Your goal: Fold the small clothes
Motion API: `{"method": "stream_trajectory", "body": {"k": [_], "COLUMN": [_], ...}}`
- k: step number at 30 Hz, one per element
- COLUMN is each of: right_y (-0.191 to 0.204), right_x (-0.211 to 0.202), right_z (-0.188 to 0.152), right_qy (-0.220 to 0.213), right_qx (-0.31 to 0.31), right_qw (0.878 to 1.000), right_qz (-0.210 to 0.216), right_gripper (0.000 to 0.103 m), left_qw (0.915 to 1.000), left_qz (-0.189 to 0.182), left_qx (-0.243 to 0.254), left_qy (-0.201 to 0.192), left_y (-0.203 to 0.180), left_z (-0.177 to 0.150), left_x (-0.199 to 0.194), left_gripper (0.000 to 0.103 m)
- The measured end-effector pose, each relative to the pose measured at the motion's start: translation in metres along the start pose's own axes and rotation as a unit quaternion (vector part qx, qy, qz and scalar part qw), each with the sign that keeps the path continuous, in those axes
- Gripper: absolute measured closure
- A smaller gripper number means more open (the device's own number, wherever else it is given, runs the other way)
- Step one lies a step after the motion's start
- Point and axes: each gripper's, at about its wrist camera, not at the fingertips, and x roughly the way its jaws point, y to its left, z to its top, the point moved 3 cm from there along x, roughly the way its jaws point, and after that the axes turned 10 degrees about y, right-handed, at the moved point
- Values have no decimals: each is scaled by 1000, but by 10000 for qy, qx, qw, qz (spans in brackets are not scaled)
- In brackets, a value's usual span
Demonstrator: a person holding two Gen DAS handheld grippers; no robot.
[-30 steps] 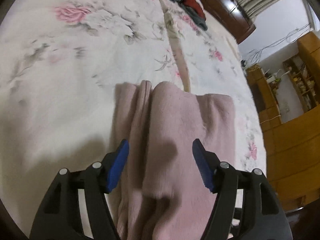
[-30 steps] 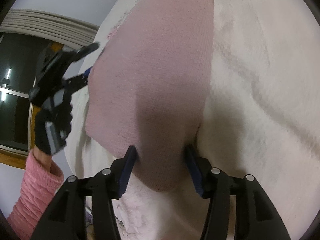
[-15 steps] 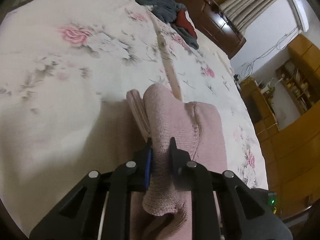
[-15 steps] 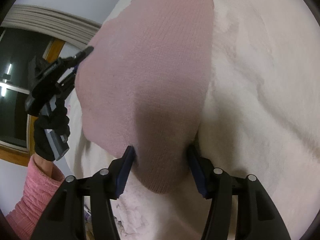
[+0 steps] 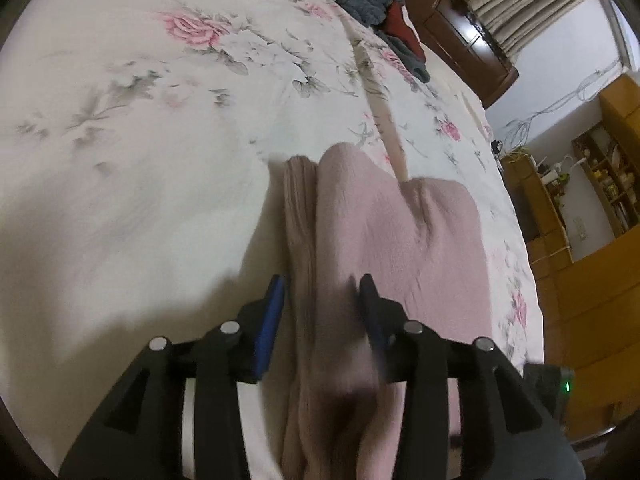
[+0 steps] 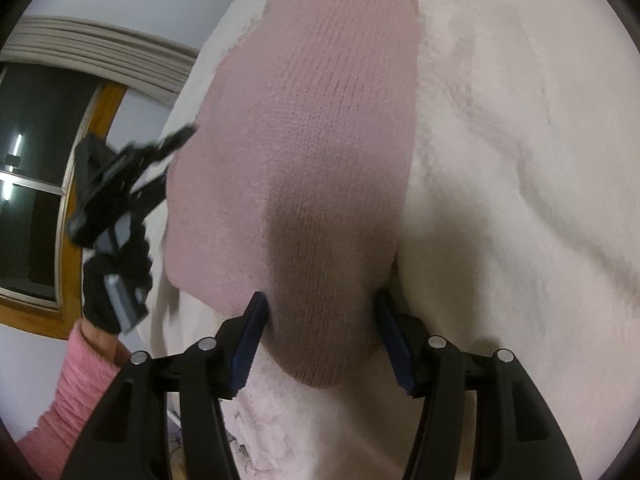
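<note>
Pink knit garment (image 5: 384,240) is lying on a floral bedspread (image 5: 140,160), bunched lengthwise into soft ridges, with a darker beige-pink ribbed band running along its left edge. Fabric is looking fuzzy and fine-ribbed; far end is sitting squared off on the right, humped in the middle.

Left gripper (image 5: 320,300) is hovering over the near part of the garment, jaws standing apart, blue pads either side of the raised fold; cannot tell whether the pads are touching the cloth. Right gripper (image 6: 320,312) is sitting at a rounded end of the same pink knit (image 6: 304,140), jaws apart with the cloth filling the gap between them; contact at the pads is unclear, not clamped flat.

Left wrist view only is showing: grey and red clothes pile (image 5: 372,12) at the far side of the bed, a cream strip of fabric (image 5: 380,108) running from near the pile to the garment, a dark wooden headboard (image 5: 452,20), curtains, wooden shelving on the right.

Right wrist view only is showing: the person's gloved hand (image 6: 112,276) holding the other gripper body, a pink sleeve (image 6: 76,392), a dark window with a wooden frame (image 6: 76,240), and plain white fleecy bedding (image 6: 520,200) under the knit.

No readable writing or brand anywhere; a small green light is glowing at the left view's lower right edge.
</note>
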Motion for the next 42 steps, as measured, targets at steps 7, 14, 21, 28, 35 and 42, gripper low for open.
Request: {"method": "stream_trajectory", "body": {"k": [7, 14, 21, 28, 35, 42], "right_y": [-6, 7, 11, 10, 5, -12], "right_x": [-4, -8, -6, -9, -41, -41], "right_z": [-7, -12, -11, -3, 20, 52], "right_qy": [-63, -61, -24, -32, -510, -555], "right_qx": [111, 23, -47, -14, 80, 262], "right_qw": [9999, 9999, 9999, 10000, 9984, 9960], "right_qz": [103, -90, -151, -80, 238, 643], "right_gripper": [45, 45, 45, 45, 35, 32], "left_qw": [9989, 9976, 9969, 9962, 9995, 9975], "left_qz": [-106, -119, -188, -181, -223, -505], "left_qx": [303, 255, 37, 104, 59, -214], "left_qy": [356, 632, 765, 842, 217, 455], "left_y": [-20, -21, 6, -5, -5, 10], "left_z": [-69, -88, -89, -80, -32, 10], "left_x": [-17, 5, 7, 5, -16, 20], "left_gripper": [51, 97, 97, 60, 25, 17]}}
